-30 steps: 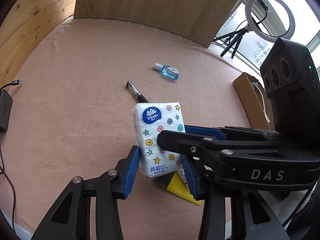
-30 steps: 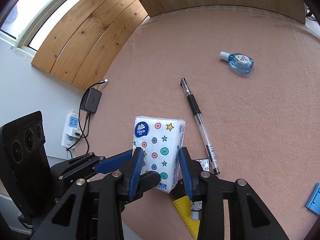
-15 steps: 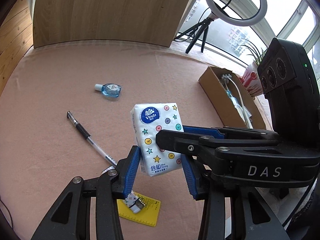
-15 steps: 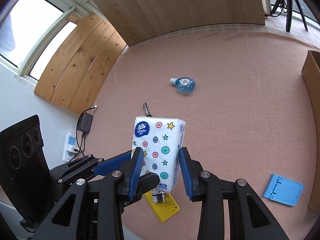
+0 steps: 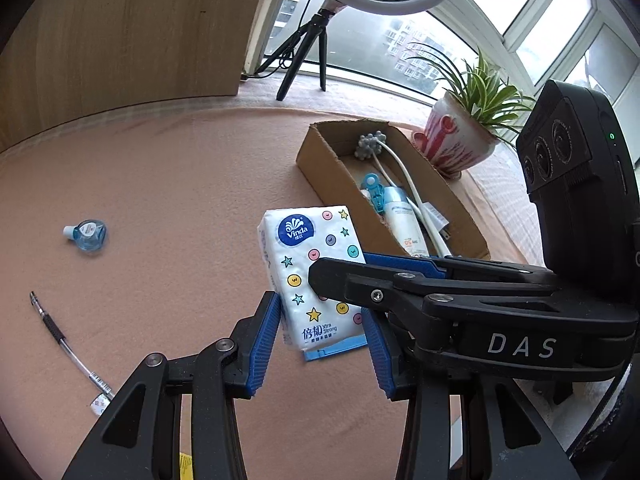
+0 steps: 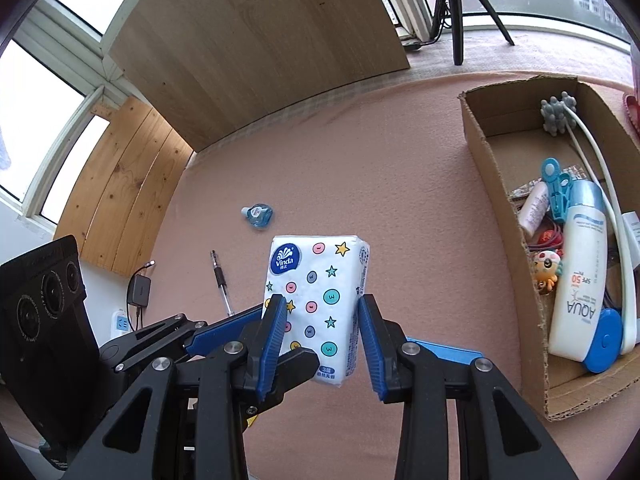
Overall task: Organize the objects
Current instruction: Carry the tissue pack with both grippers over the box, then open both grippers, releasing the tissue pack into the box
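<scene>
We have the Vinda tissue pack [image 6: 318,312] clamped by both units: left hand-held gripper [image 5: 320,344] and right hand-held gripper [image 6: 322,344] each pinch the pack's lower half from crossing directions, pack upright in the air over the pink desk [image 5: 180,200], near the cardboard box [image 5: 320,168] but not over it.

Risks:
- Soft pack, low grip: if our 2 grippers drift apart or twist against each other, it can shear out or tear the wrap.
- Box already crowded with the sunscreen bottle [image 6: 576,276], white cable [image 6: 600,168] and blue clip [image 6: 556,188]; dropping onto them could leave the pack perched on the rim or tipped out.
- Uneven release: one gripper letting go late would flick it short, onto the desk.
</scene>
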`<action>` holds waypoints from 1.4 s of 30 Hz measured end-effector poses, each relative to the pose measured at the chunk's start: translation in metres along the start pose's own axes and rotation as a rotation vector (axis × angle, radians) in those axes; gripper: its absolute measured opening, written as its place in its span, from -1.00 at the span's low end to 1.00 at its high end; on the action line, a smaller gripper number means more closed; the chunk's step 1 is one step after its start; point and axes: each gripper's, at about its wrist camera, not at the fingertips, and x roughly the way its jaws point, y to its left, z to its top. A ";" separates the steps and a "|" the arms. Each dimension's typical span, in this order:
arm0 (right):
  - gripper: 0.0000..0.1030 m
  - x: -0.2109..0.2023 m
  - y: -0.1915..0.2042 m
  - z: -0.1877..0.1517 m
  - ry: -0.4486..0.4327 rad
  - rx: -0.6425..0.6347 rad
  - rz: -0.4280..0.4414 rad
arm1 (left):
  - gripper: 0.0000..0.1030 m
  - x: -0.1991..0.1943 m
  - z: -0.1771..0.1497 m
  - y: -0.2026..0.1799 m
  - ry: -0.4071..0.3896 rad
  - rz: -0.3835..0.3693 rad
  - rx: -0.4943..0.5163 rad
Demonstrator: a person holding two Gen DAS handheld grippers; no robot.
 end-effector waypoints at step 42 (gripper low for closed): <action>0.29 -0.091 -0.157 0.020 -0.227 0.180 -0.205 | 0.71 0.093 0.058 -0.116 0.023 0.003 0.152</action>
